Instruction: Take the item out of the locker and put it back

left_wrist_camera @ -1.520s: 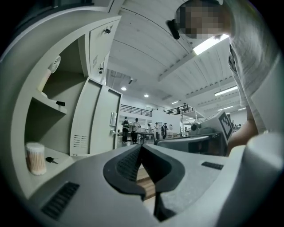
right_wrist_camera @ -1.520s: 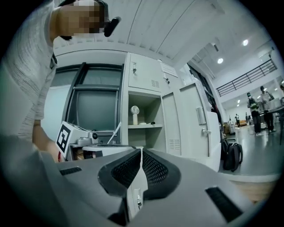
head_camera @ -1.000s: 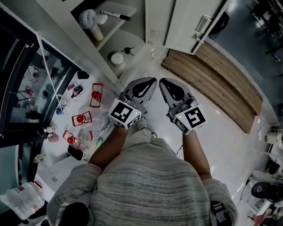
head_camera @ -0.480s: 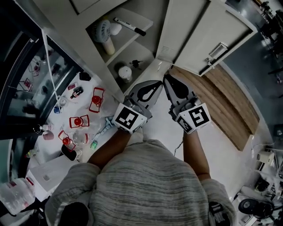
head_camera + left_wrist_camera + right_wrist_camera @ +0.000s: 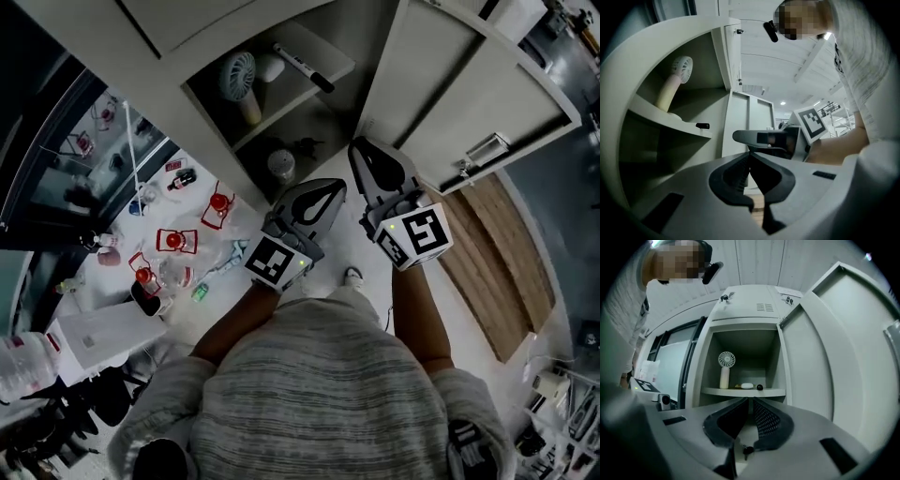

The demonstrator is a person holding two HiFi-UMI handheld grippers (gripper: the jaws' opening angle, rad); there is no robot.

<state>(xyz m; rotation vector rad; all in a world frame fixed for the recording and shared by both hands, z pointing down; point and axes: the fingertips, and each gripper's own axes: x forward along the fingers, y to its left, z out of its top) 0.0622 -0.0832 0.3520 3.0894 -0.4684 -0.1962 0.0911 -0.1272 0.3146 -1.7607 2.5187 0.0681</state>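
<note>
While the fan (image 5: 242, 80) stands on the locker's (image 5: 169, 112) upper shelf, the left gripper (image 5: 339, 185) and right gripper (image 5: 356, 142) face it, fingers clenched and empty, likely ahead of a reach, with the door (image 5: 478, 84) swung clear.

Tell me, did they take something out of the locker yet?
Done: the locker door stands open. In hand: nothing, the left gripper and right gripper are both shut and empty in front of it. Left: the fan and marker sit on the upper shelf, so taking one out and returning it looks not yet done.
</note>
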